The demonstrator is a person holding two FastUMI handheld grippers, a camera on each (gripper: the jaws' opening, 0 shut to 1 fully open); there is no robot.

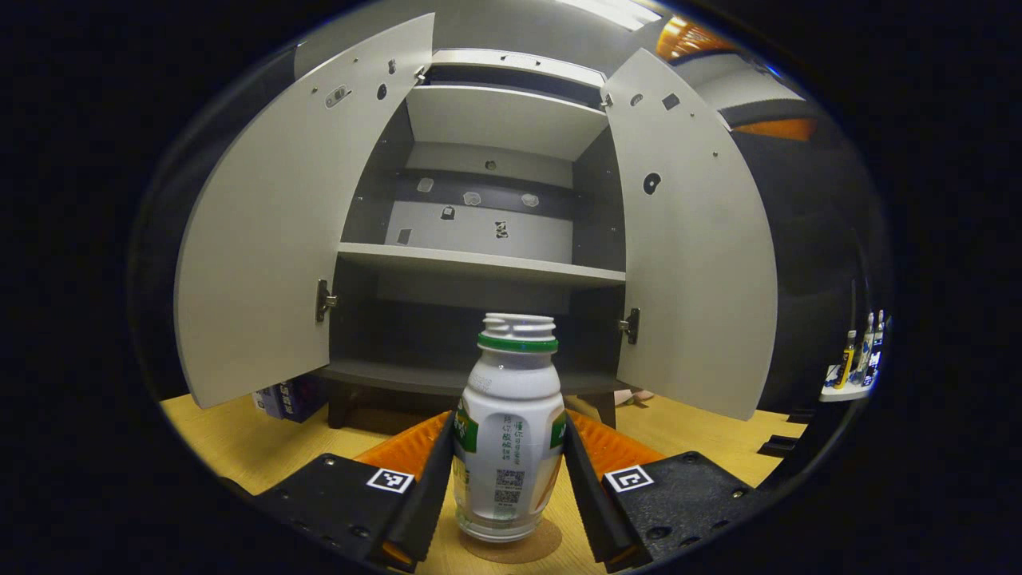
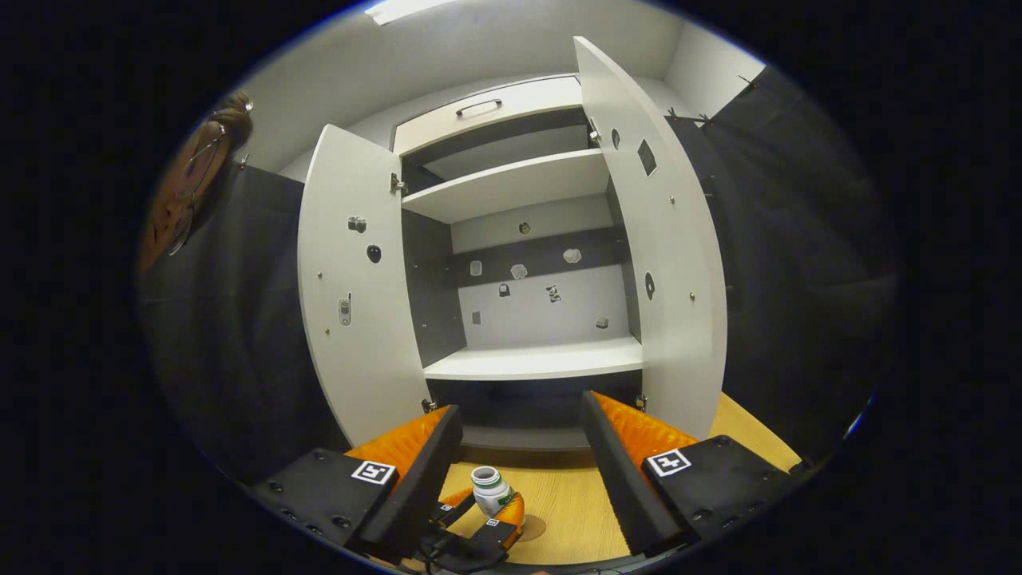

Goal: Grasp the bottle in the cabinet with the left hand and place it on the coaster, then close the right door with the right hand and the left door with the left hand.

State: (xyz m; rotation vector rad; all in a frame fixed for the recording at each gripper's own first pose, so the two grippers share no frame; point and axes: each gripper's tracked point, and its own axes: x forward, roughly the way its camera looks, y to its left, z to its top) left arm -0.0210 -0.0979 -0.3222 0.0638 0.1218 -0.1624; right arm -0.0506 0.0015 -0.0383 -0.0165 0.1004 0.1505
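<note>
Wooden tabletop — light, yellowish grain — carries a grey cabinet with both doors swung open. Left door and right door stand wide, each hung on small metal hinges; the shelves inside hold nothing that I can make out, only small stickers on the back panel.

Left gripper view: the left gripper has its two fingers closed against the sides of a white plastic bottle with a green neck ring and no cap (printed label on the front, not read). Bottle is upright, its base resting on a round brown coaster on the table, in front of the cabinet. A purple box sits on the table under the left door's lower edge. Small bottles on a white shelf are at the far right, too small to tell more.

Right gripper view: the right gripper hangs higher and farther back, fingers spread wide with nothing between them. Below and ahead of it the bottle stands upright with the left gripper around it; the coaster's edge shows just beside. Cabinet doors open here too — a drawer with a handle tops the cabinet.
</note>
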